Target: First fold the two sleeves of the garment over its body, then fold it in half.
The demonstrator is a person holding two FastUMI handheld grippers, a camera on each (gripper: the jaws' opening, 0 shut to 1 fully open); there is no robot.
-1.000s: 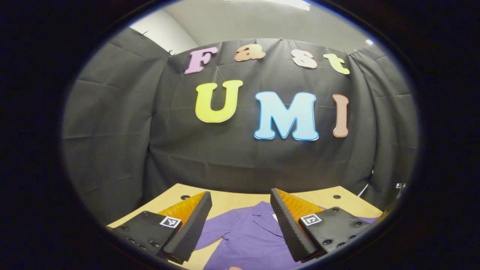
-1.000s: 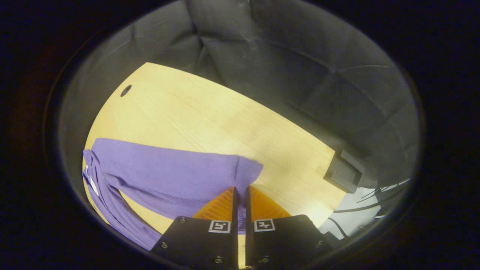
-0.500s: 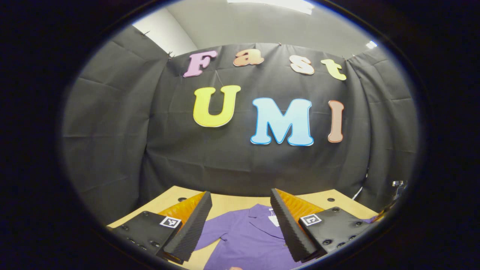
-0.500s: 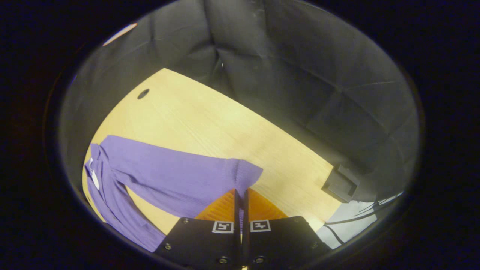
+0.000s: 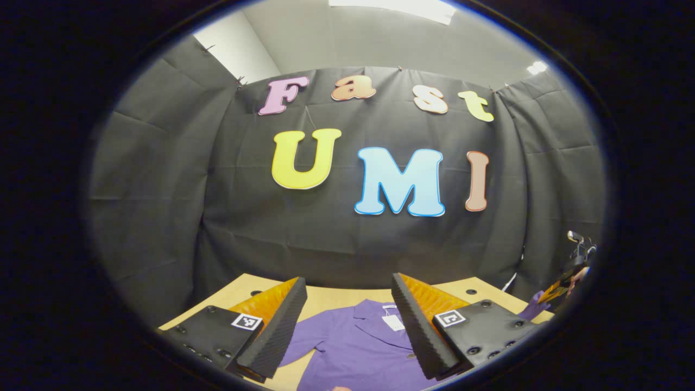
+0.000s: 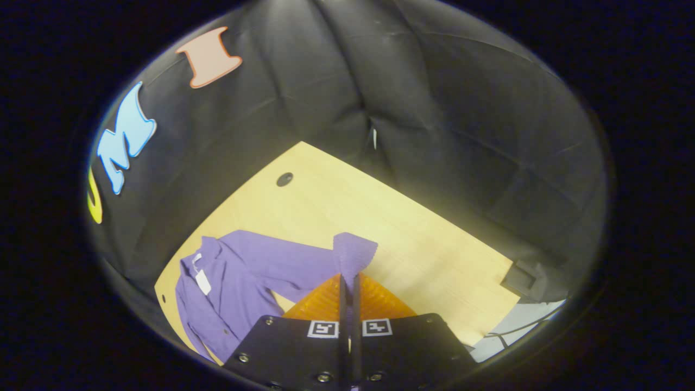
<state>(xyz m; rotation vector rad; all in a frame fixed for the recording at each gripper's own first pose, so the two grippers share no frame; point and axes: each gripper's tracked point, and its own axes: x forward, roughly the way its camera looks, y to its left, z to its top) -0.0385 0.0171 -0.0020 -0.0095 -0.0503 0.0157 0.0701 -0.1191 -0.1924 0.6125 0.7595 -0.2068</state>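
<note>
So far my right gripper (image 6: 348, 293) has its fingers pinched on one sleeve (image 6: 353, 255) of the purple shirt (image 6: 228, 288), lifted above the table (image 6: 412, 239) but not yet folded over, while my left gripper (image 5: 347, 320) hangs with fingers spread wide, with the other sleeve and the halving left.

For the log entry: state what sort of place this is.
Likely a staged recording booth, not a home: black cloth walls hang around a bare wooden table, with a purple shirt spread on it and cables beside it.

garment (image 6: 233, 277) on table (image 6: 347, 217), wall behind
</note>
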